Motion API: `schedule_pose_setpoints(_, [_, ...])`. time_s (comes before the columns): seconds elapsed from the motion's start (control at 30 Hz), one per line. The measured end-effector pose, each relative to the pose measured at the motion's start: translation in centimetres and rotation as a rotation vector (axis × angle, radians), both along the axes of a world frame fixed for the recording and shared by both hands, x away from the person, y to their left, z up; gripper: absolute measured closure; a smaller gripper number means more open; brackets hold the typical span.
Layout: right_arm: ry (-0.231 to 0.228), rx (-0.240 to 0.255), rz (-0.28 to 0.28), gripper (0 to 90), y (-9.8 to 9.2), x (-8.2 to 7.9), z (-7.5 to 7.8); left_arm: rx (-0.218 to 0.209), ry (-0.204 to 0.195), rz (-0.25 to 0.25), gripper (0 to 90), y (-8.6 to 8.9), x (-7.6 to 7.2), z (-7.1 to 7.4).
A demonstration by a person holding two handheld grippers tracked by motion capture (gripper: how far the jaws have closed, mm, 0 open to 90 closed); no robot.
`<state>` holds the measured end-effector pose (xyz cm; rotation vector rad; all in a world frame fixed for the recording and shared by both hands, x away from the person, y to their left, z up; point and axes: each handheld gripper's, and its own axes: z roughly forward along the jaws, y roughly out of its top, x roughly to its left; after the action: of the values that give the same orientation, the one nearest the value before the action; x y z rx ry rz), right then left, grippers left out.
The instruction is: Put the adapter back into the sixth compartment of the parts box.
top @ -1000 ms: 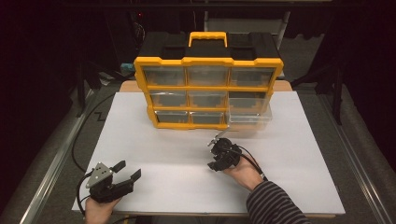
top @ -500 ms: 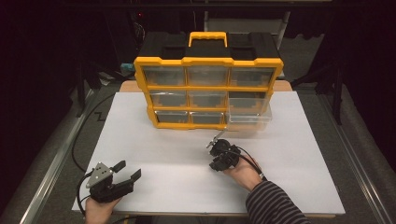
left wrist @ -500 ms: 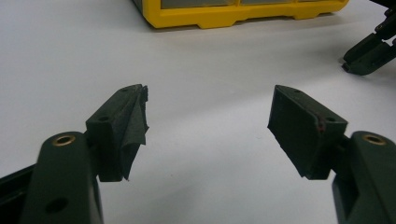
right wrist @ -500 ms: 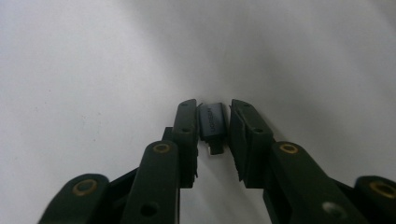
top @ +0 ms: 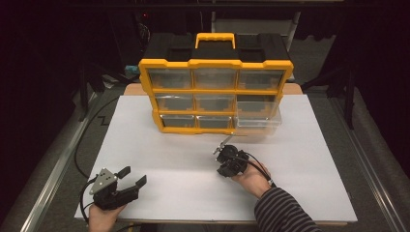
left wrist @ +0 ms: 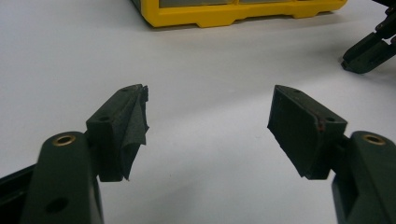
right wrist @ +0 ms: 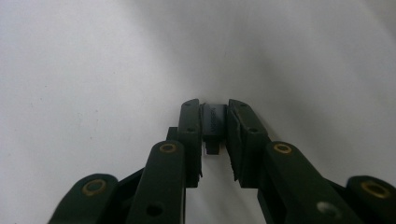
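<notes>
My right gripper [right wrist: 215, 116] points down at the white table top, and its jaws have just been closing. They now pinch a small grey piece [right wrist: 214, 122] between the pads. In the high view the right gripper [top: 218, 153] sits mid-table, just in front of the yellow and black drawer organizer [top: 215, 92]. My left gripper [top: 134, 176] rests near the front left edge, open, with nothing between its jaws [left wrist: 210, 116]. The left gripper view also catches the right gripper [left wrist: 369, 51] at the far upper right.
The organizer's bottom right clear drawer [top: 256, 121] is pulled out toward me. A white board [top: 193, 193] covers the table. Black cables trail from both grippers. Metal rails run along both sides of the table.
The right gripper's jaws have drawn closer together. Both hands have stayed where they were.
</notes>
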<state>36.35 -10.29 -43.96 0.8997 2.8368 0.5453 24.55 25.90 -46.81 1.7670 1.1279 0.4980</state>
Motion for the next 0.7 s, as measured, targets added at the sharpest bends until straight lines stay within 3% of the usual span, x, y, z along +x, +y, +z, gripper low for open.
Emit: schedule_pose_setpoints(0.7, [-0.003,0.032,-0.02,77.1,-2.5,-0.8,1.1,0.002,0.001,0.002,29.0,0.0,0.0,0.0])
